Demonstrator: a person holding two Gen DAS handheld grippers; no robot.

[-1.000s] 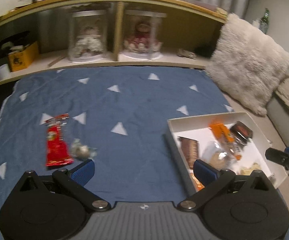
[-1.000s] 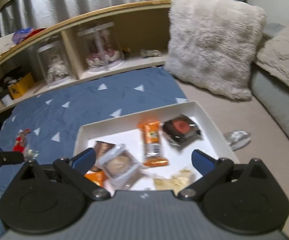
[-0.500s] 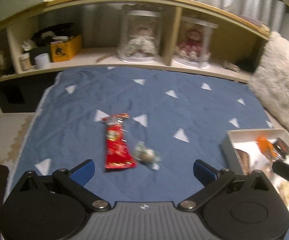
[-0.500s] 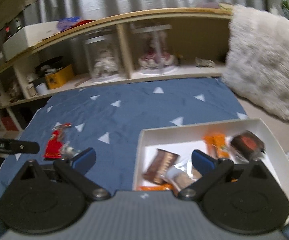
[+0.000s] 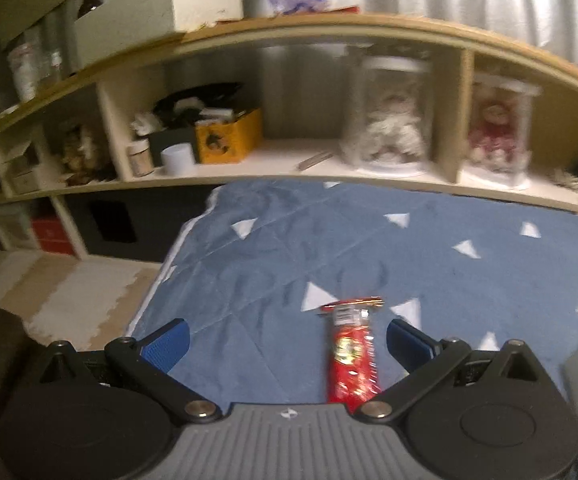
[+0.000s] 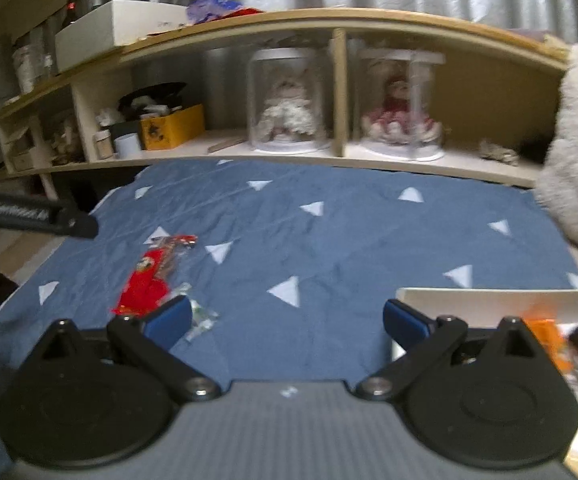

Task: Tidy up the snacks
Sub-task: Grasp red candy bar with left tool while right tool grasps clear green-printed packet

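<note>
The red snack packet (image 5: 352, 354) is lined up between the wide-open left gripper (image 5: 287, 343); lowering and closing are needed next.

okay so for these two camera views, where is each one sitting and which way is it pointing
Left wrist: sits on the left gripper, low over the blue cloth, facing the shelf; its open fingers frame the red snack packet.
Right wrist: sits on the right gripper, facing the same shelf; its own open fingers show, the white tray at right, the left gripper's tip entering at left.
Shared: cloth, shelf, red packet, yellow box.
</note>
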